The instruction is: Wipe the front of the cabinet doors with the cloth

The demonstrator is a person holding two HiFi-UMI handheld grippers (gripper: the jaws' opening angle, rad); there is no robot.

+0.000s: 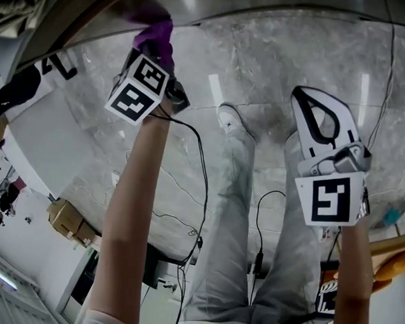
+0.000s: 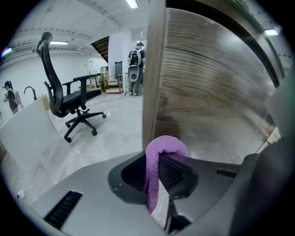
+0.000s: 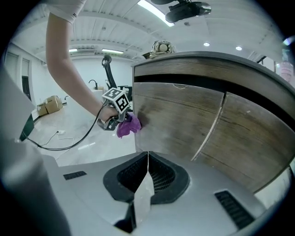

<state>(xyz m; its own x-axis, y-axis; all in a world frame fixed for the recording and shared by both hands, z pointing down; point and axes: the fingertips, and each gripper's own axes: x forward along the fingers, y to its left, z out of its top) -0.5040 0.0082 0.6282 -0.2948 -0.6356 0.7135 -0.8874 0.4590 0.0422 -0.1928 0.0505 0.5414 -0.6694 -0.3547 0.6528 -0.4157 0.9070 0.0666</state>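
We are wiping the door (image 3: 177, 122) at its left edge.
Our left gripper (image 2: 159, 162) is pinching the cloth (image 2: 165, 145) there; our right gripper (image 3: 147, 159) is closed, holding nothing. We think most wiping is left.

Head view first: the cloth (image 1: 155, 33) bunches over the tip of the left hand-held gripper (image 1: 158, 52), so its jaws are lost behind the marker cube (image 1: 140, 87), and the cabinet (image 1: 198, 3) is sliced off by the top edge! In the left gripper view the cabinet door (image 2: 212, 87) runs off the top and right, its grain smeared by blur, and the pinched part of the cloth sinks out of sight between the jaws. In the right gripper view the right-hand door (image 3: 251, 138) is cut at the right edge, the person's arm (image 3: 73, 64) leaves through the top, and the pale lump (image 3: 161, 46) on the cabinet top is too small to tell.
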